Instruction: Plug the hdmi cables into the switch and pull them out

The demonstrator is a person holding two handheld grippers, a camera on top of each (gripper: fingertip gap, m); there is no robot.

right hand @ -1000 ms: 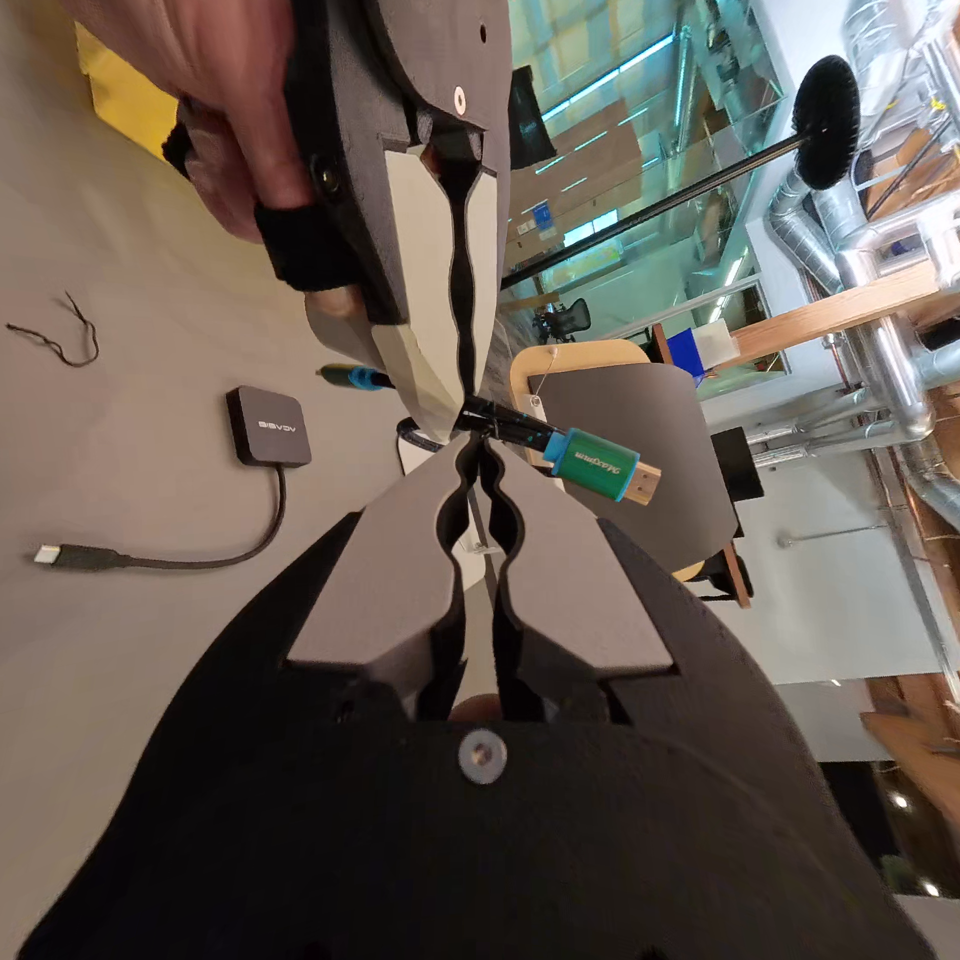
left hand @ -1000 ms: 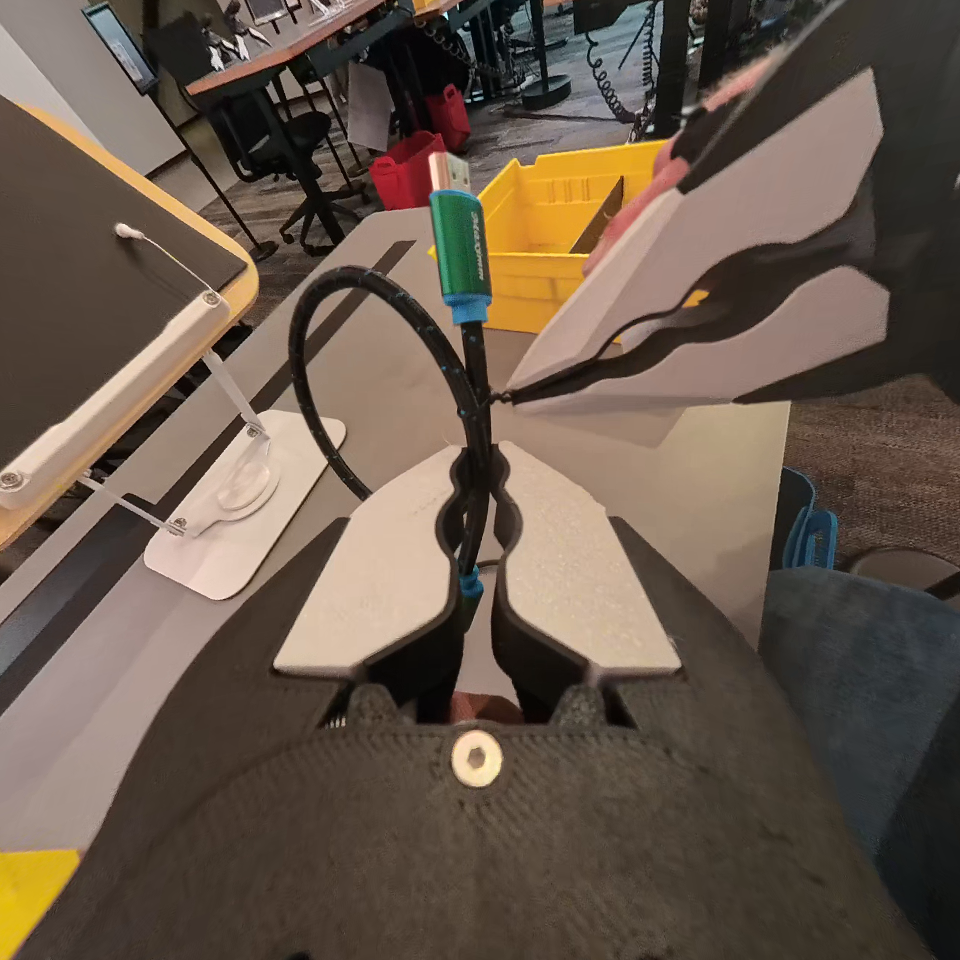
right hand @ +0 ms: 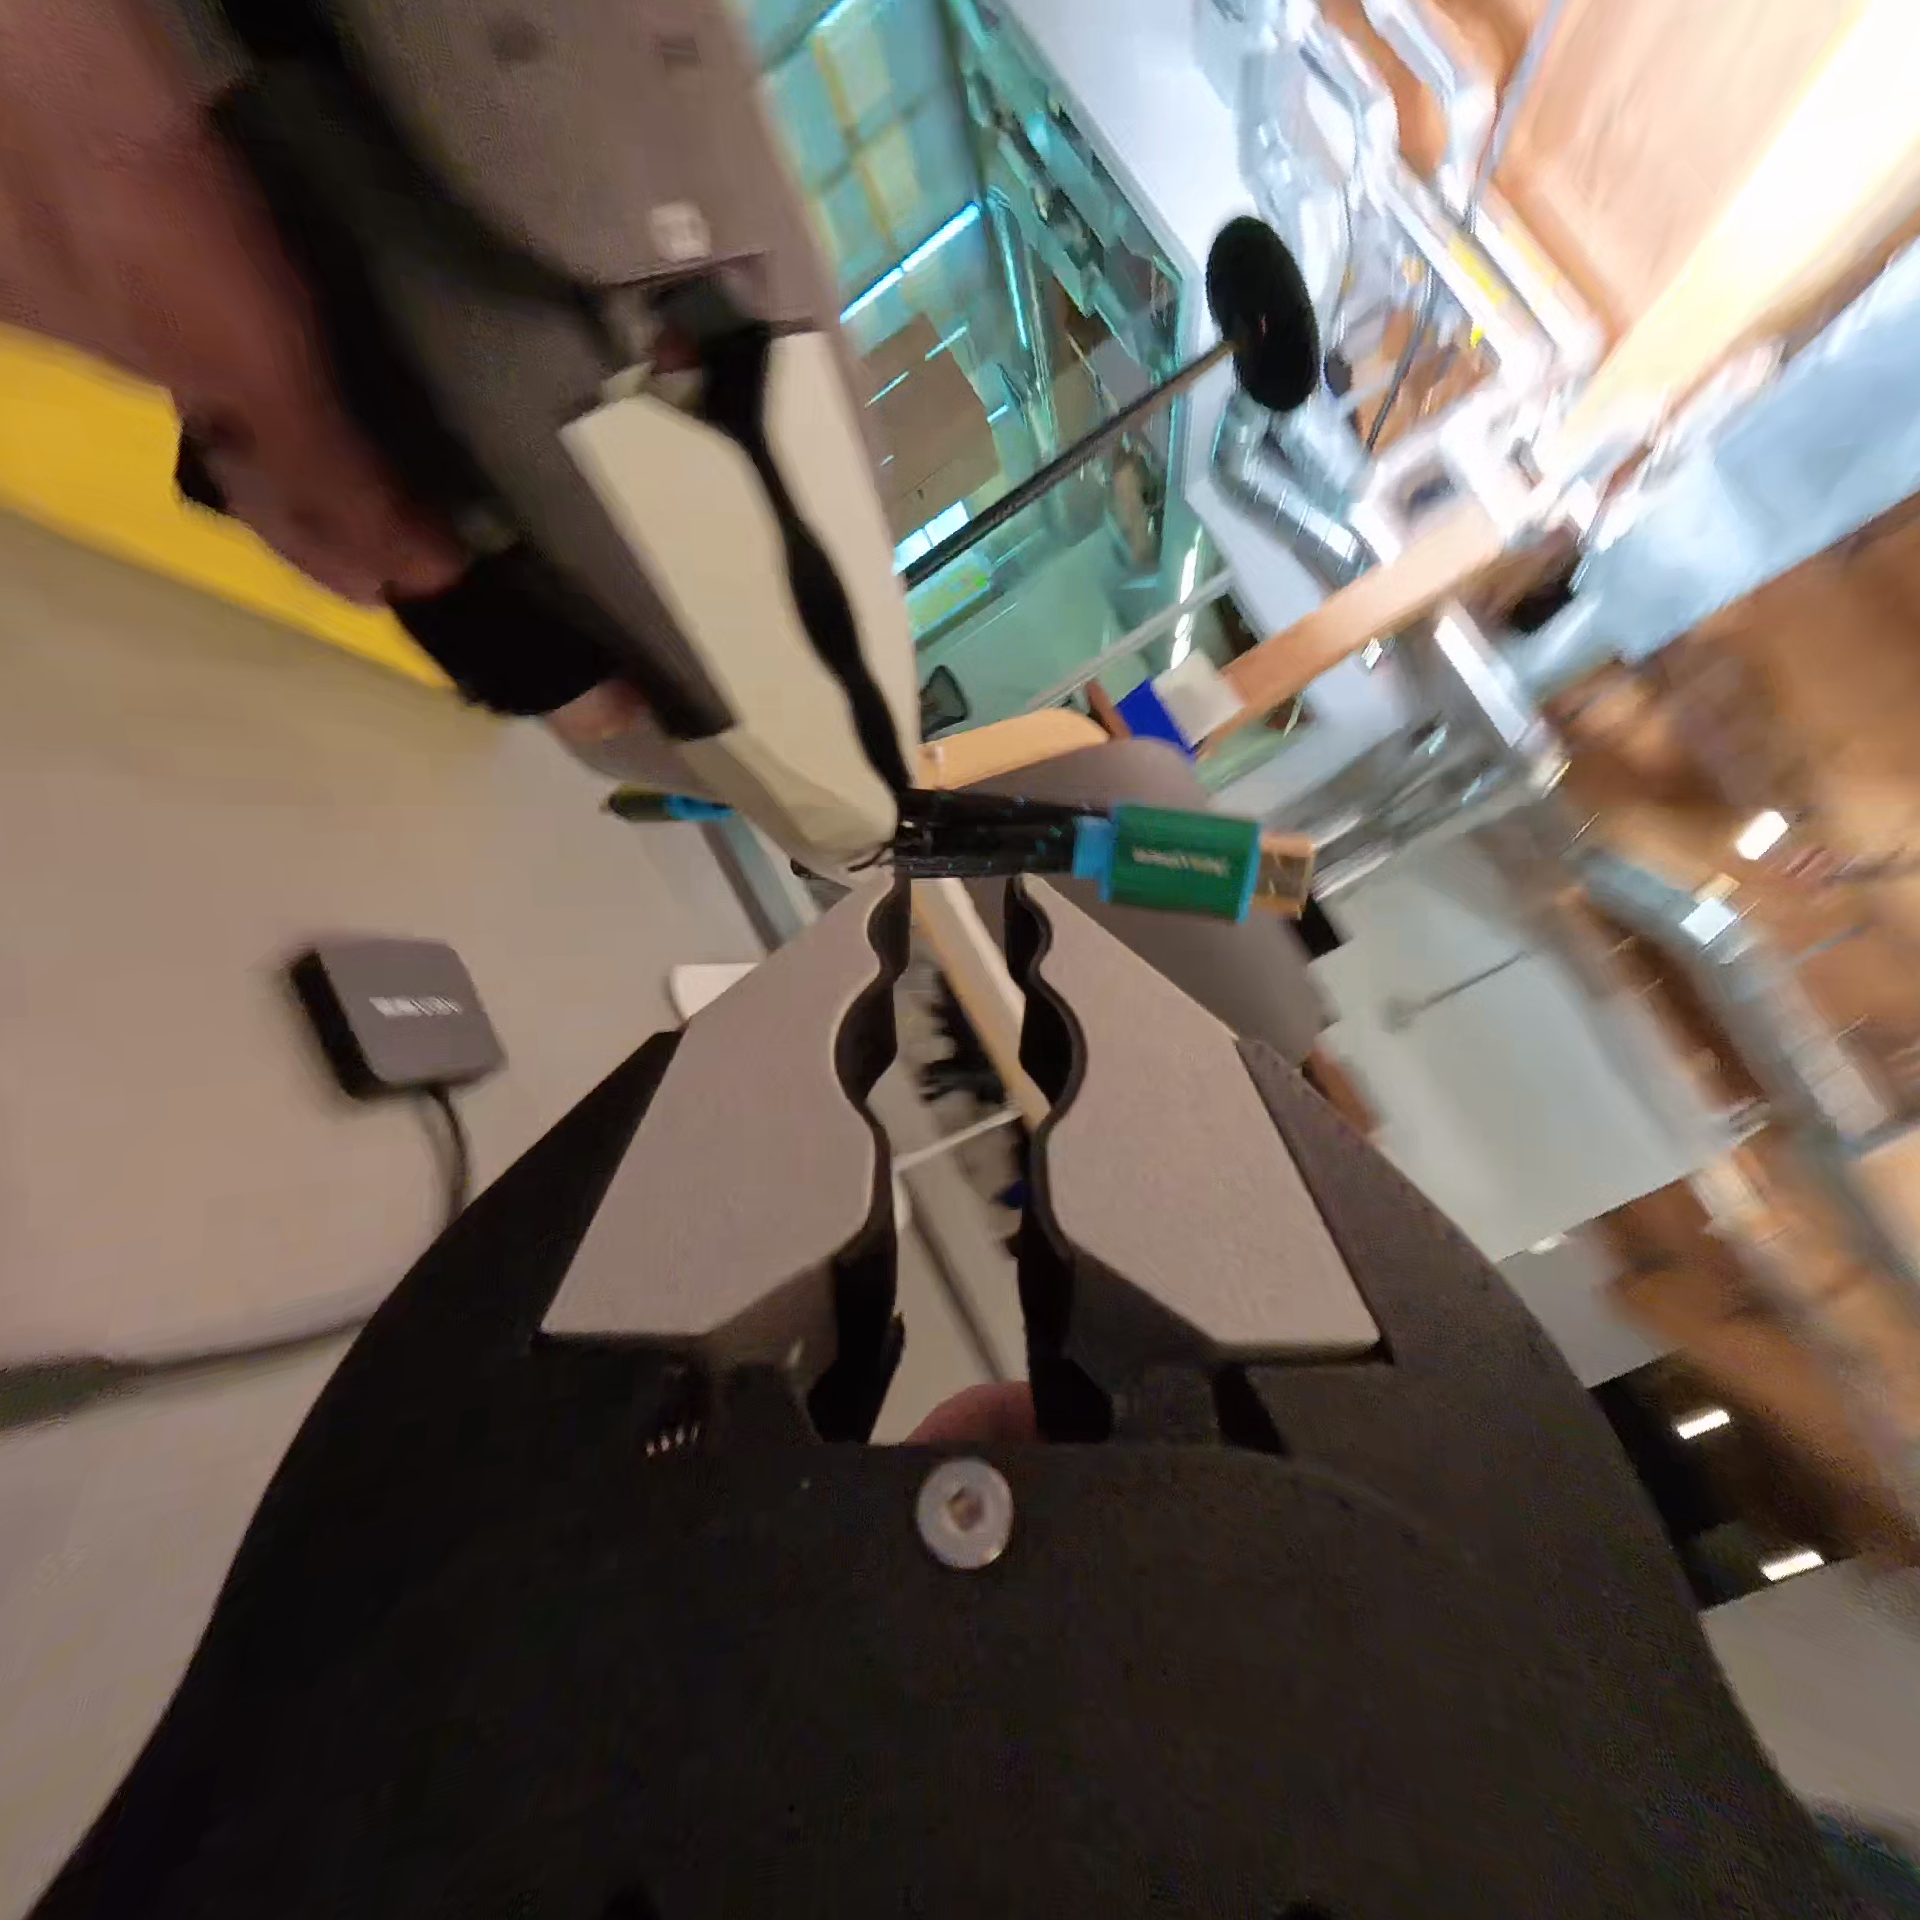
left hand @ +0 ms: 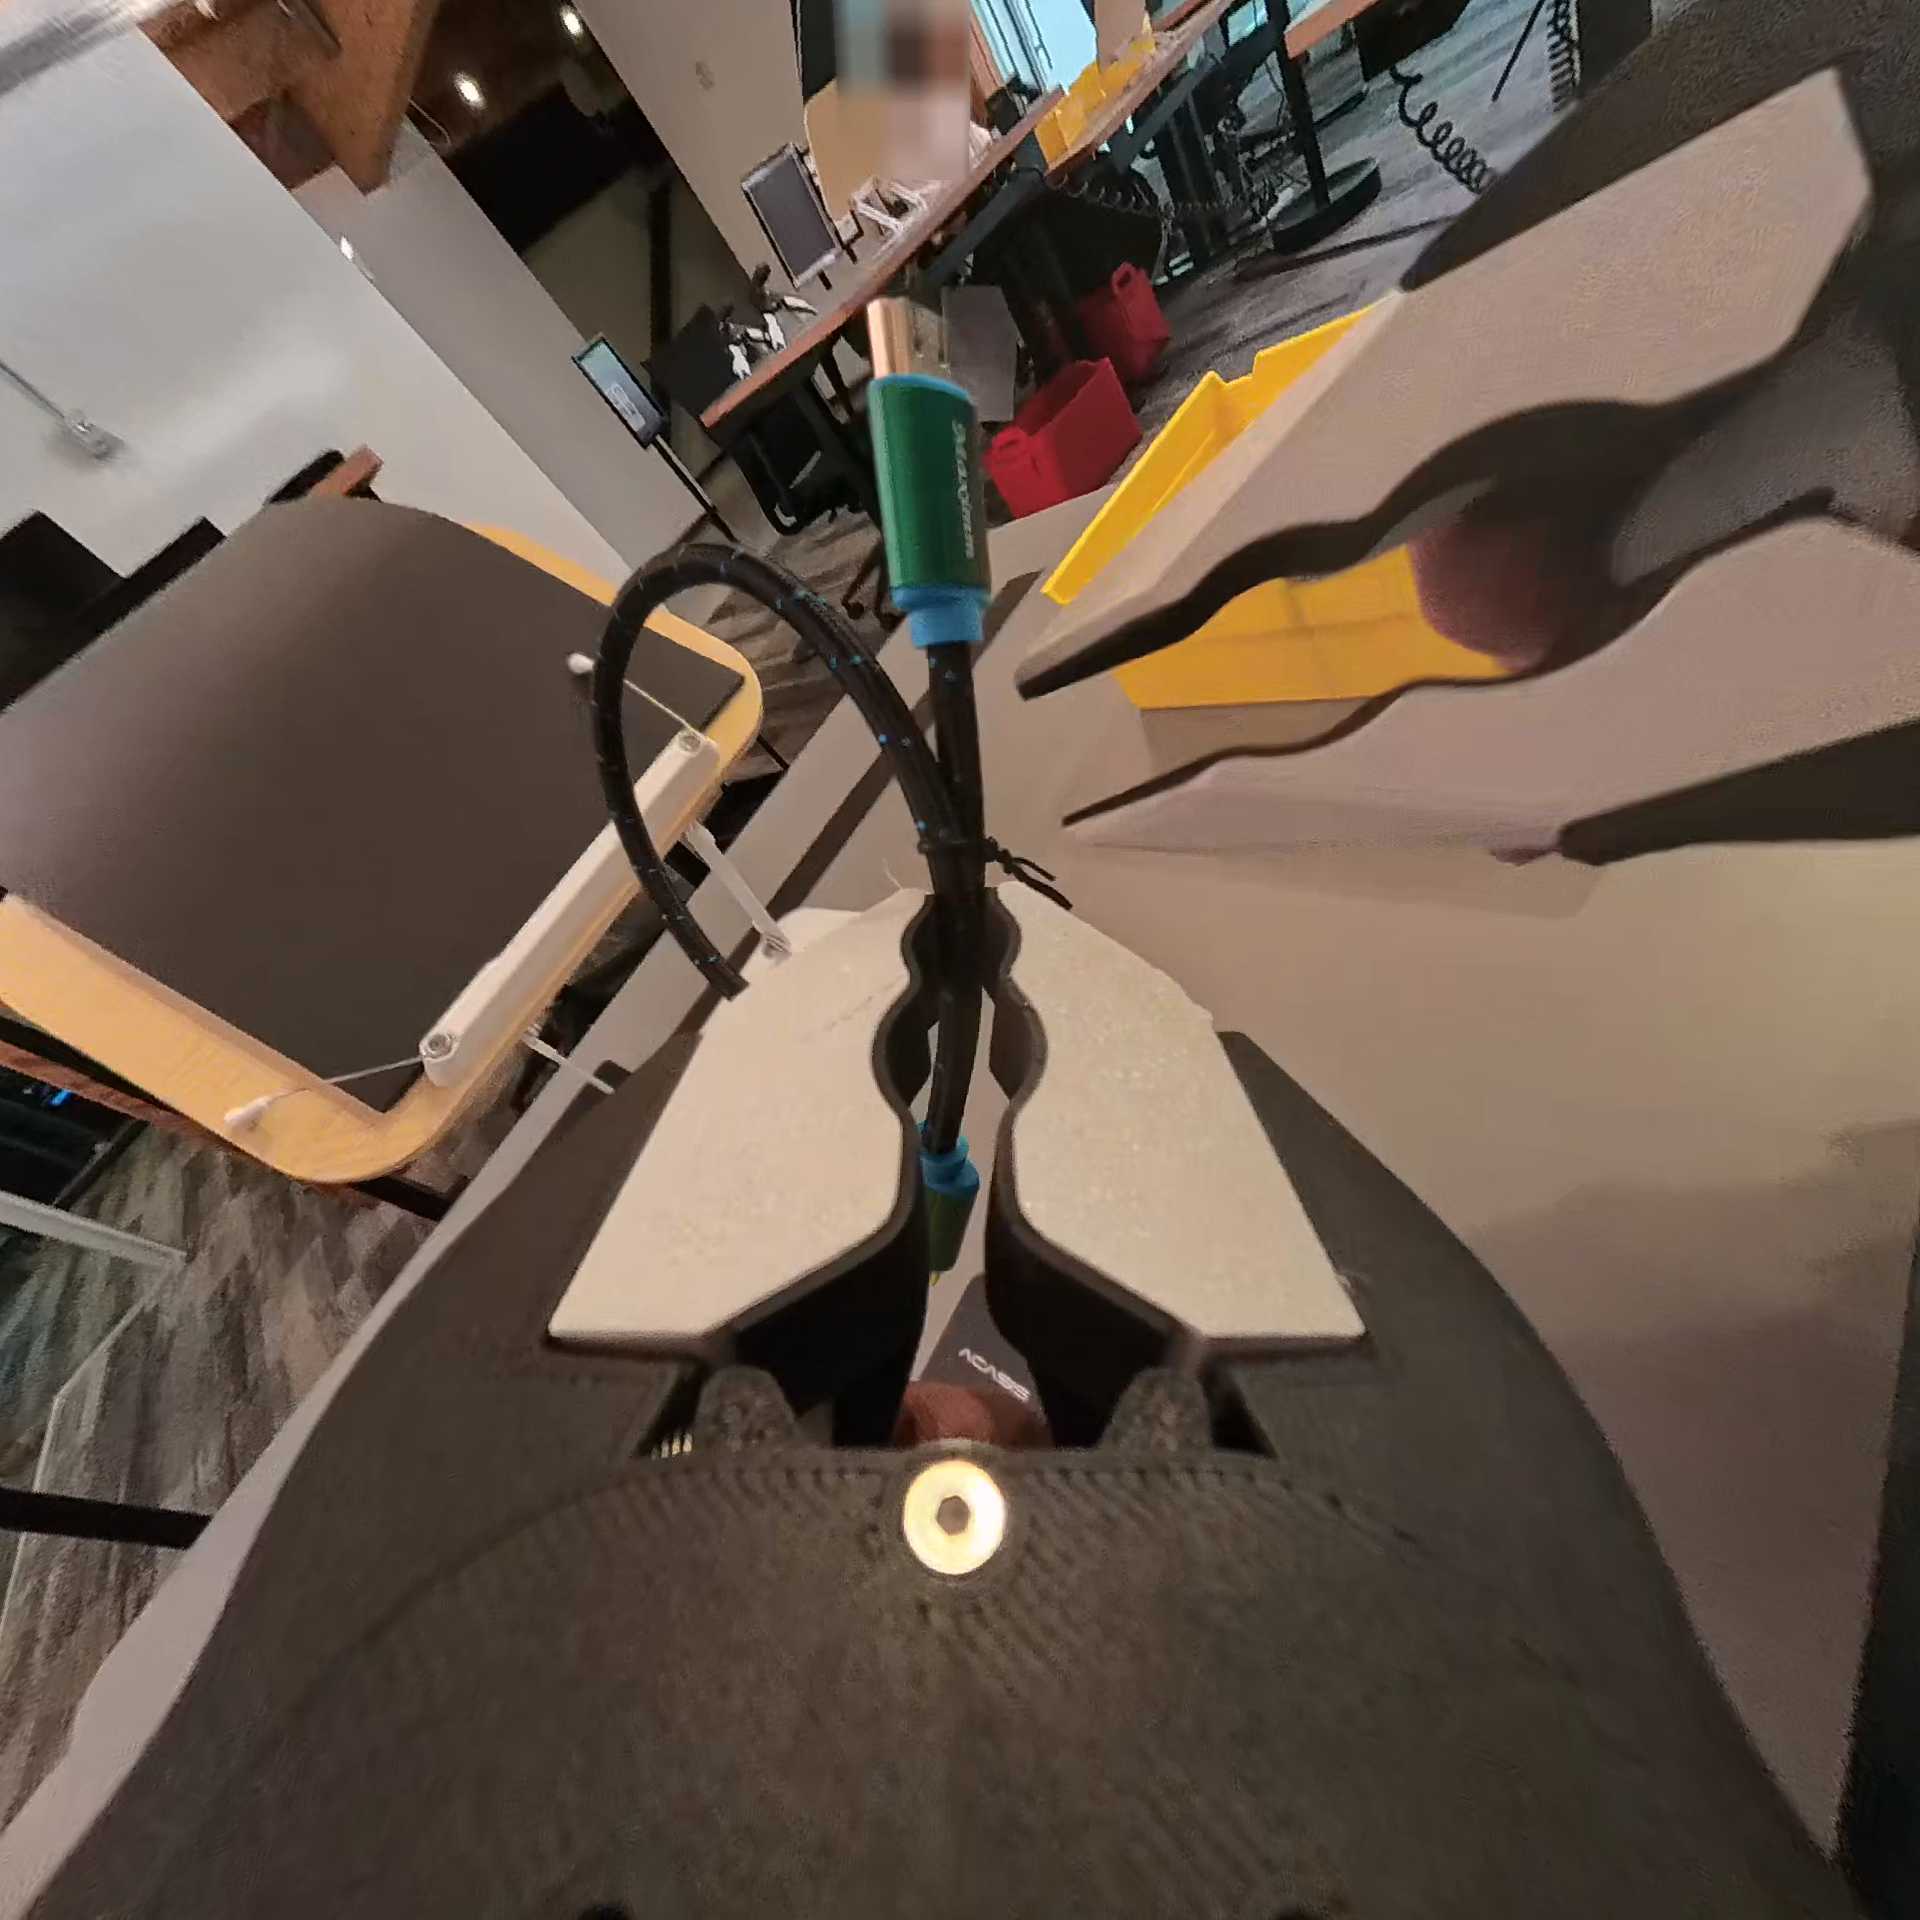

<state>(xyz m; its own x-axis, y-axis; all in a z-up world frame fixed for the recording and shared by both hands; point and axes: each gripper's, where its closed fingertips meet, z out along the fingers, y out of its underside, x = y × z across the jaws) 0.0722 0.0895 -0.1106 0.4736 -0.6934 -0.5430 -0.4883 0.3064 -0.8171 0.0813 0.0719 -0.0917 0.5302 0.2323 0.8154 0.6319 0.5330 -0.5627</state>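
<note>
The left gripper (left hand: 961, 925) pinches the black cable (left hand: 951, 790), its green plug (left hand: 928, 488) sticking out past the tips; the right gripper (right hand: 956, 894) is spread, just beside the cable; the switch (right hand: 400, 1013) lies on the table (right hand: 208, 790).

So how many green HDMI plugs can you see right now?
2: one green HDMI plug sticks up beyond the left gripper, which clamps the cable; the second plug sits low between its fingers. Others may be hidden.

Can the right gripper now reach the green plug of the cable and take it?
Probably yes. The right gripper is open and empty, close beside the green plug. The plug sticks out free past the left gripper, which is shut on the cable; nothing stands between.
</note>
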